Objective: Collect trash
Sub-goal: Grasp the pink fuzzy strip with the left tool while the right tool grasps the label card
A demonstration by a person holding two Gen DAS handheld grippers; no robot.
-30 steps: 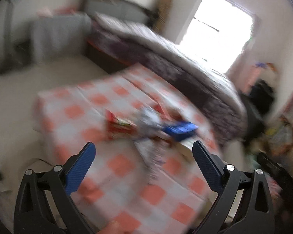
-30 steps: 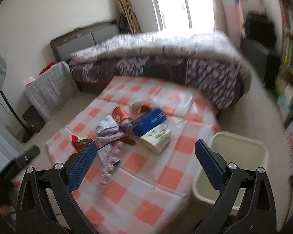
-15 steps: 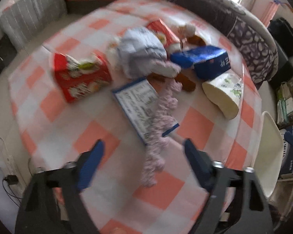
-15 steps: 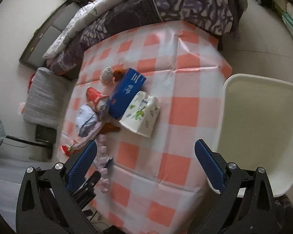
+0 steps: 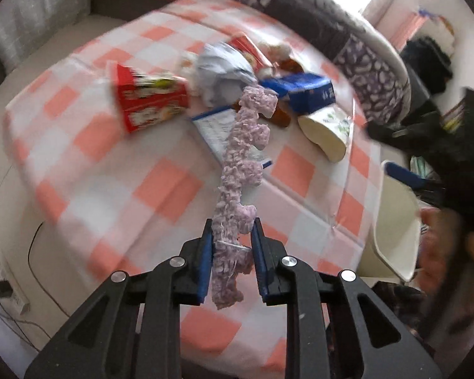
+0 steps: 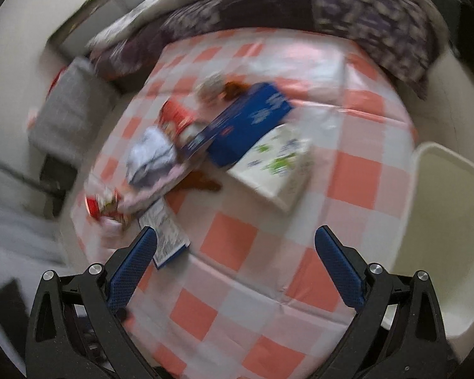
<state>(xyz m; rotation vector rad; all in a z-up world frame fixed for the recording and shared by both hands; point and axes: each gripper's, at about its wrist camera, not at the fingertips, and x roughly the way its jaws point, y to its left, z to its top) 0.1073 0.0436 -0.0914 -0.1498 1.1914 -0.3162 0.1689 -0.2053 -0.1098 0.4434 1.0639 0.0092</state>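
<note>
My left gripper (image 5: pixel 231 230) is shut on a long pink fluffy strip (image 5: pixel 241 164) and holds it up above the checked table (image 5: pixel 117 170). On the table lie a red snack box (image 5: pixel 148 101), a crumpled grey bag (image 5: pixel 224 69), a flat leaflet (image 5: pixel 215 126), a blue box (image 5: pixel 306 91) and a white tissue pack (image 5: pixel 325 132). My right gripper (image 6: pixel 235 237) is open and empty above the table's near part. The blue box (image 6: pixel 246 123), the tissue pack (image 6: pixel 275 167) and the leaflet (image 6: pixel 166 237) show ahead of it.
A cream bin (image 6: pixel 442 221) stands at the table's right edge, and also shows in the left wrist view (image 5: pixel 395 230). A bed with a purple quilt (image 6: pixel 268 3) lies behind the table. A grey covered box (image 6: pixel 63 110) stands at the far left.
My left gripper has shut on the pink strip and lifted it off the table. My right gripper has moved lower and nearer to the table, still open.
</note>
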